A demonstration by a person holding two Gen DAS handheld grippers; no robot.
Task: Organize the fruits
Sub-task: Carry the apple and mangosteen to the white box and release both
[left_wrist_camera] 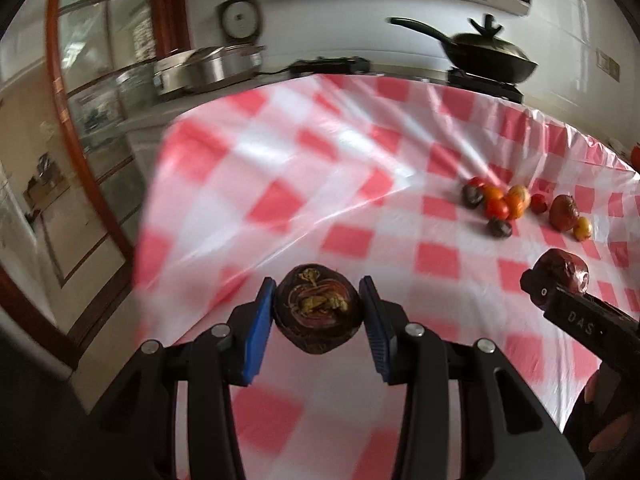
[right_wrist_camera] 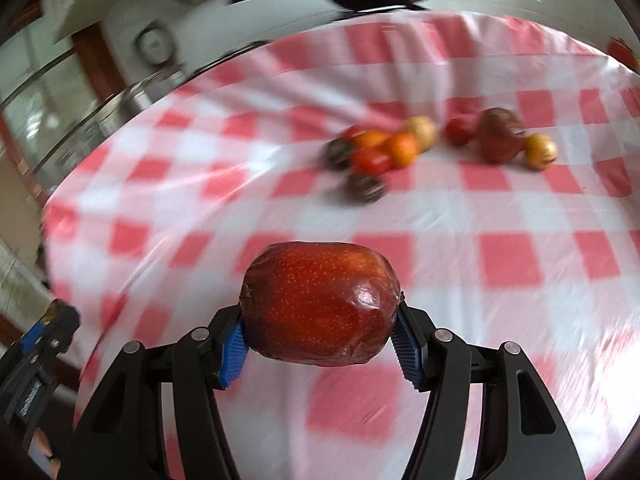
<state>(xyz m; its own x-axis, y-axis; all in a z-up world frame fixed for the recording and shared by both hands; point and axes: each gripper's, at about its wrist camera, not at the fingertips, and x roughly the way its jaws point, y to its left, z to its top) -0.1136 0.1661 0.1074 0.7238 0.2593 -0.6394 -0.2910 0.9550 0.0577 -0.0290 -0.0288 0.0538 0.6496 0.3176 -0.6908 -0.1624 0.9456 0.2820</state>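
Red-and-white checked plastic cloth (left_wrist_camera: 280,168) covers the table, with a kitchen counter behind it. Above the cloth, the left gripper (left_wrist_camera: 318,312) is clamped on a dark purple-brown fruit (left_wrist_camera: 318,314), its blue pads (left_wrist_camera: 256,332) pressed against both sides; the fruit's end, marked with yellowish swirls, faces the camera. The right gripper (right_wrist_camera: 320,332) is clenched around a big red apple (right_wrist_camera: 320,302), wrapped in shiny film that wrinkles near the right pad, and the apple fills the gap between the blue pads completely. In the left wrist view this same apple shows at the right edge, held over the cloth near the table's right side, while the right wrist view catches the left gripper low at the left edge. Farther out on the cloth lies a loose cluster of small fruits (right_wrist_camera: 376,148): red and orange round ones touching each other, two dark ones (right_wrist_camera: 366,188) at the near and left sides, and a pale yellowish one at the back. Just to the right of the cluster sits a small red fruit (right_wrist_camera: 456,132), then a wrinkled brownish-red fruit (right_wrist_camera: 500,140) with a small yellow fruit (right_wrist_camera: 540,152) touching it. Beyond the table's far edge, a black lidded pan (left_wrist_camera: 488,56) stands on a stove, a steel pot (left_wrist_camera: 208,68) sits on the counter to the left, and a round clock (left_wrist_camera: 240,16) hangs on the wall. Both views are blurred.
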